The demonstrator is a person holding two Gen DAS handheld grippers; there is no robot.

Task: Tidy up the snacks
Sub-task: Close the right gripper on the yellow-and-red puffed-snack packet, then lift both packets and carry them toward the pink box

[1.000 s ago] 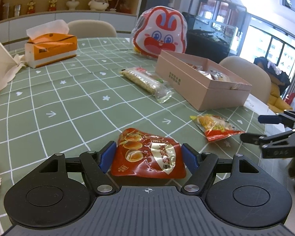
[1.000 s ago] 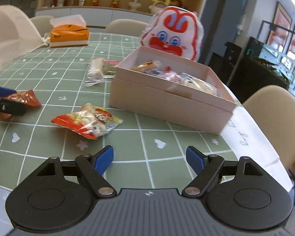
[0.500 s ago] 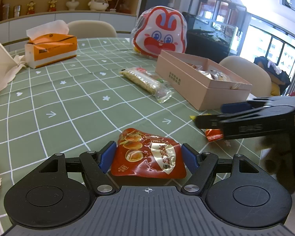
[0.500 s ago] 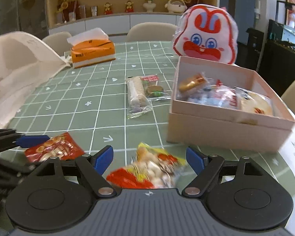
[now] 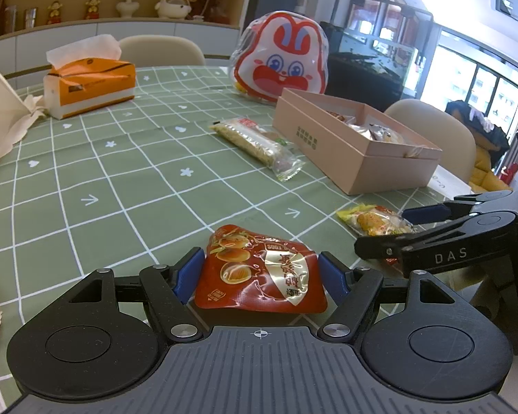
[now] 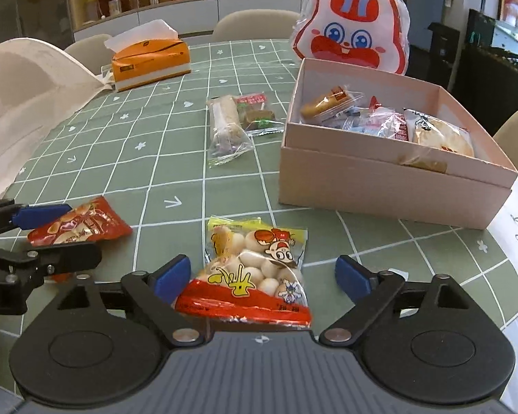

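A red snack packet lies on the green checked tablecloth between the open jaws of my left gripper; it also shows in the right wrist view. A yellow-and-red packet of round snacks lies between the open jaws of my right gripper; it also shows in the left wrist view. Neither packet is clamped. A pink box holding several wrapped snacks stands to the right. A long clear-wrapped bar and a small green-and-red packet lie beyond.
An orange tissue box stands at the back left. A rabbit-face bag stands behind the pink box. A white bag lies at the left edge. Chairs ring the table; its right edge is close.
My right gripper has swung left and moved up to the yellow-and-red packet, which now lies between its jaws. My left gripper has stayed around the red packet.
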